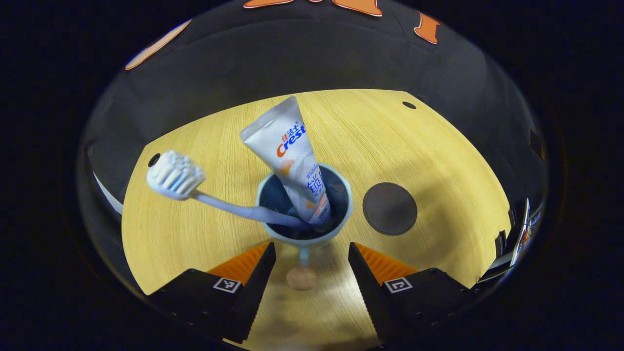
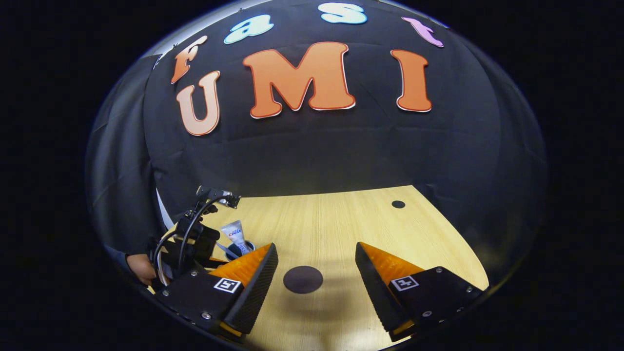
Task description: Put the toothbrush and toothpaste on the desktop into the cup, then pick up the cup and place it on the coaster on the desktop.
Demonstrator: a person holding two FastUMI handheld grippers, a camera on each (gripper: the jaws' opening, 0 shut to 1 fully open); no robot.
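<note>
While toothbrush (image 1: pixel 178 178) and toothpaste (image 1: pixel 292 156) lean in the cup (image 1: pixel 304 207) on the desktop (image 1: pixel 438 161), left gripper (image 1: pixel 310 265) gapes wide before it — coaster (image 1: pixel 390 208) beside the cup; right gripper (image 2: pixel 317 273) wide over coaster.

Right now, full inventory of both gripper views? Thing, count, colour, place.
cup: 1, pale blue with dark inside, upright on the desktop, just ahead of the left claw's open fingers
toothpaste: 1, white tube, standing tilted in the cup
toothbrush: 1, pale blue handle, white bristles, handle in the cup, head leaning out over the rim
coaster: 1, dark round disc, flat on the desktop beside the cup, nothing on it
desktop: 1, light wood grain, small dark holes near the edges
left claw: 1, open, cup handle between its fingers, not gripped
right claw: 1, open, above the desktop, coaster ahead of it
hand: 1, holding the left claw, seen in the right gripper view
</note>
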